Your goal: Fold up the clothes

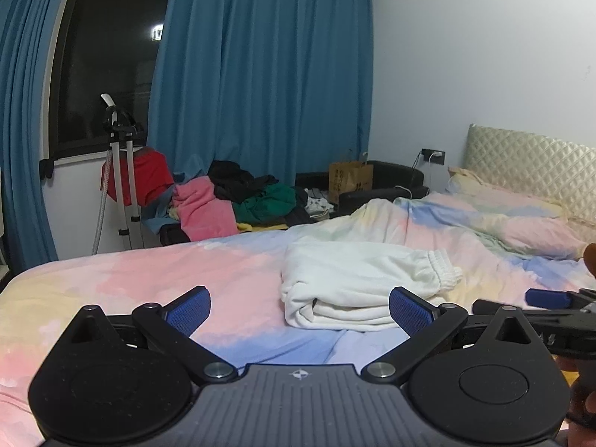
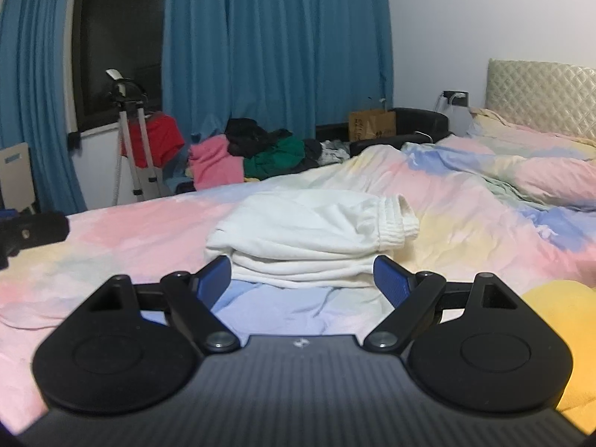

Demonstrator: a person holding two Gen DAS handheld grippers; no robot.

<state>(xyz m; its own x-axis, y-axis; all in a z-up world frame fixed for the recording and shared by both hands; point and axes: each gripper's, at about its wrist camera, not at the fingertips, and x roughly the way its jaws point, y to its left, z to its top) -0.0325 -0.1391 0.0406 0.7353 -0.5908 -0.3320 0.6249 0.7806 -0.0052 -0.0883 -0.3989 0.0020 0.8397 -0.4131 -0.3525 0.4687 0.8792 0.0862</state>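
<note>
A folded white garment (image 1: 357,283) with an elastic cuff pointing right lies on the pastel bedspread (image 1: 149,283). My left gripper (image 1: 300,307) is open, low over the bed, just short of the garment's near left corner, holding nothing. In the right wrist view the same white garment (image 2: 309,234) lies straight ahead. My right gripper (image 2: 301,279) is open, its blue pads either side of the folded stack's near edge, not closed on it. The right gripper (image 1: 547,301) also shows at the right edge of the left wrist view.
A pile of loose clothes (image 1: 238,197), pink, black and green, sits beyond the bed's far edge by blue curtains (image 1: 260,74). A tripod (image 1: 123,171) stands at the window. A yellow cloth (image 2: 562,327) lies near right. Pillows and headboard (image 1: 532,164) are at right.
</note>
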